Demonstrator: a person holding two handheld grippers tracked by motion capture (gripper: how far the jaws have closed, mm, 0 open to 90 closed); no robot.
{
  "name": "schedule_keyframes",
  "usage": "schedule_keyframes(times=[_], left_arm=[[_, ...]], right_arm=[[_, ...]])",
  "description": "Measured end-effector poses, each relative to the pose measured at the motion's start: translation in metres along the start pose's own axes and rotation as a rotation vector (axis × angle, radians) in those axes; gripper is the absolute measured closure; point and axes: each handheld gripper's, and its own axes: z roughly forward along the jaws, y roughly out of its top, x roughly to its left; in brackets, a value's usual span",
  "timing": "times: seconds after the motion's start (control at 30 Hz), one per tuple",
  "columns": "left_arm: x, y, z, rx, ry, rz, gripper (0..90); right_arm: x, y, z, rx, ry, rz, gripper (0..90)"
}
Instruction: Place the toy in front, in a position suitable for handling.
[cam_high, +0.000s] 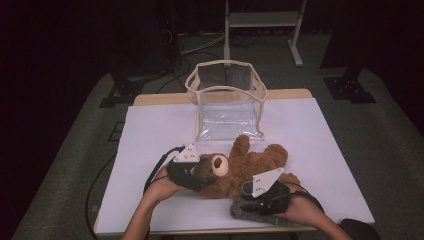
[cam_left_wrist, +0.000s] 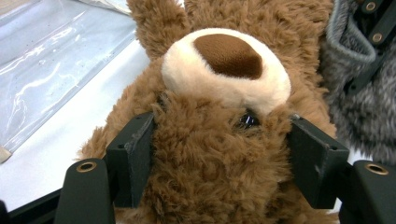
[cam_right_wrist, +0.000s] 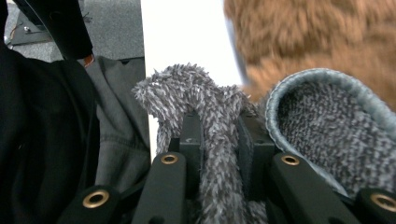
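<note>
A brown teddy bear (cam_high: 250, 167) lies on the white table (cam_high: 155, 135) with its head to the left. My left gripper (cam_high: 203, 174) is shut on the bear's head (cam_left_wrist: 219, 154), one jaw pressed into the fur on each side, just below the cream muzzle (cam_left_wrist: 224, 70). My right gripper (cam_high: 246, 202) is near the table's front edge, beside the bear's body. It is shut on a fold of a grey fuzzy garment (cam_right_wrist: 217, 135), whose trimmed opening (cam_right_wrist: 327, 107) gapes to the right of the jaws. The same grey garment (cam_high: 241, 212) lies at the table's front.
A clear plastic bag (cam_high: 227, 97) with beige trim stands open at the back middle of the table, just beyond the bear's raised arm (cam_high: 241, 145). Dark floor, cables and a white frame lie beyond. The person's dark clothing (cam_right_wrist: 42, 140) is close to the front edge.
</note>
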Motion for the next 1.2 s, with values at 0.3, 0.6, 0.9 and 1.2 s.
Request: schedule_keyframes(times=[0.3, 0.6, 0.9, 1.2], left_arm=[[-0.002, 0.001, 0.0, 0.008, -0.007, 0.019, 29.8], [-0.002, 0.0, -0.002, 0.012, -0.014, 0.027, 29.6], [-0.003, 0.001, -0.001, 0.018, -0.012, 0.029, 29.0], [-0.005, -0.001, -0.003, 0.02, -0.014, 0.053, 28.7]], right_arm=[[0.001, 0.019, -0.004, -0.032, -0.037, -0.022, 73.5], [0.003, 0.019, 0.013, 0.0, -0.036, -0.048, 73.5], [0.003, 0.012, -0.015, -0.073, -0.075, 0.006, 73.5], [-0.003, 0.028, 0.002, -0.069, -0.103, -0.013, 73.5]])
